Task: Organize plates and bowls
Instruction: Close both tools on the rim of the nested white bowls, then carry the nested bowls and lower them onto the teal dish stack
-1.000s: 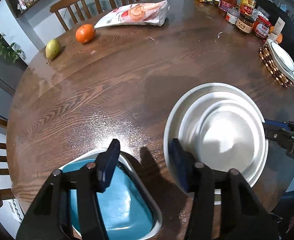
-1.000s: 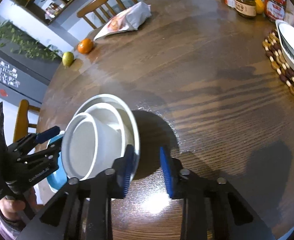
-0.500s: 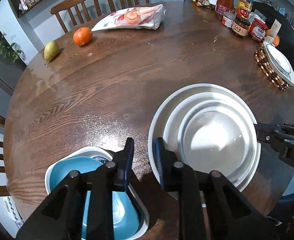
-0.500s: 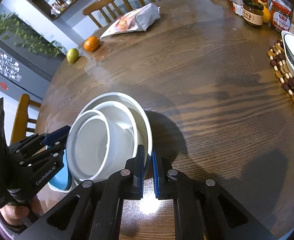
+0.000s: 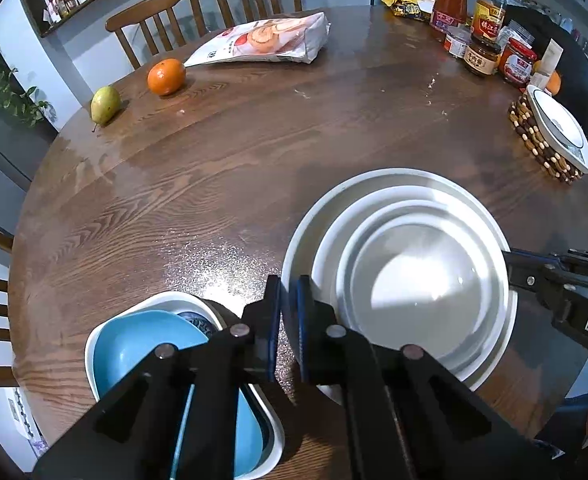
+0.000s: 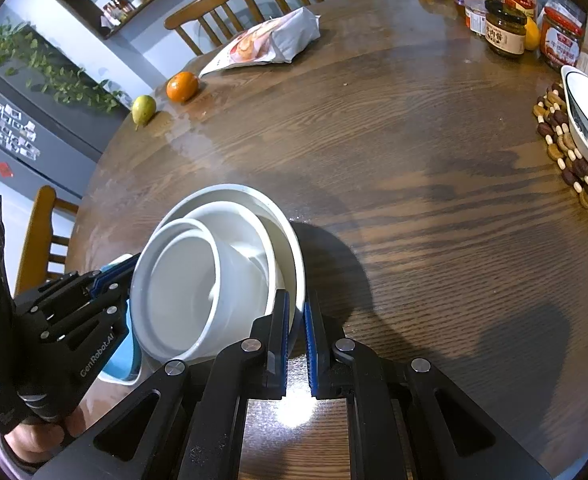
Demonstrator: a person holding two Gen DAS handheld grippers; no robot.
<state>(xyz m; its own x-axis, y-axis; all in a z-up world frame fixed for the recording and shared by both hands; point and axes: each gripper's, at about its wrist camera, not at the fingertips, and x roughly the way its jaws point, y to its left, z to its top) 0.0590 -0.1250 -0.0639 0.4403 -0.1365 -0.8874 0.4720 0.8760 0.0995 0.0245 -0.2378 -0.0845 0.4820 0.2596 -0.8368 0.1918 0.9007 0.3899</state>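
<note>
Three white bowls are nested in one stack near the table's front edge. The jaws of my left gripper are closing, and the pads press the outer bowl's left rim between them. My right gripper is shut on the opposite rim of the same stack. Each gripper shows in the other's view: the right gripper at the stack's right, the left gripper at its left. A blue bowl lies inside a white square dish just left of the stack.
A patterned white dish sits on a beaded trivet at the right edge. Jars and bottles crowd the far right. A snack bag, an orange and a pear lie at the far left, with chairs behind.
Both grippers went from open to closed onto opposite rims of the white bowl stack. The left jaws, first spread over the gap beside the blue bowl, now pinch the rim.
</note>
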